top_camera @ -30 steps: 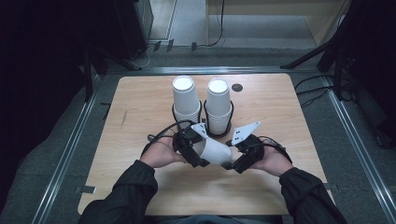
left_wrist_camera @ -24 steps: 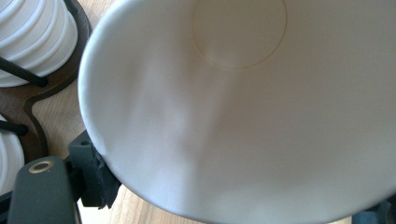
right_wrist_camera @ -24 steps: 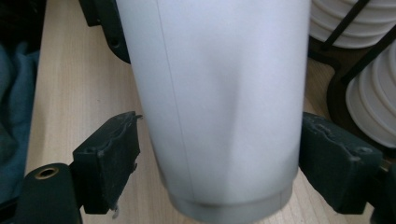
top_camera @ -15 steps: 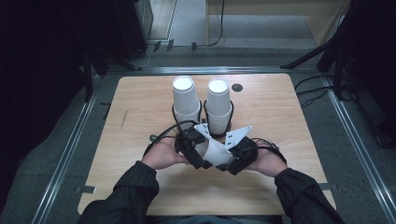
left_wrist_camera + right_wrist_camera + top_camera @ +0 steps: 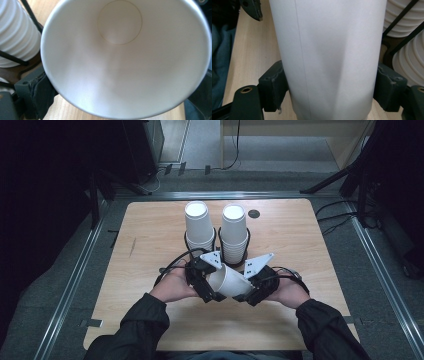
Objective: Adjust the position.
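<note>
1. A single paper cup (image 5: 229, 281) lies sideways above the worktop (image 5: 150, 230), passing between the left claw (image 5: 206, 287) and the right claw (image 5: 248, 295).
2. The right claw's jaws have just closed onto the cup's wall; the left's have just opened wide around its empty mouth.
3. Likely next: carry it to a stack, left stack (image 5: 199, 225) or right stack (image 5: 234, 231), each in a wire holder.

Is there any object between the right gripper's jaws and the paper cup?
No. In the right gripper view both pads press straight on the paper cup, with nothing visible between them; the right gripper holds its narrow end.
</note>
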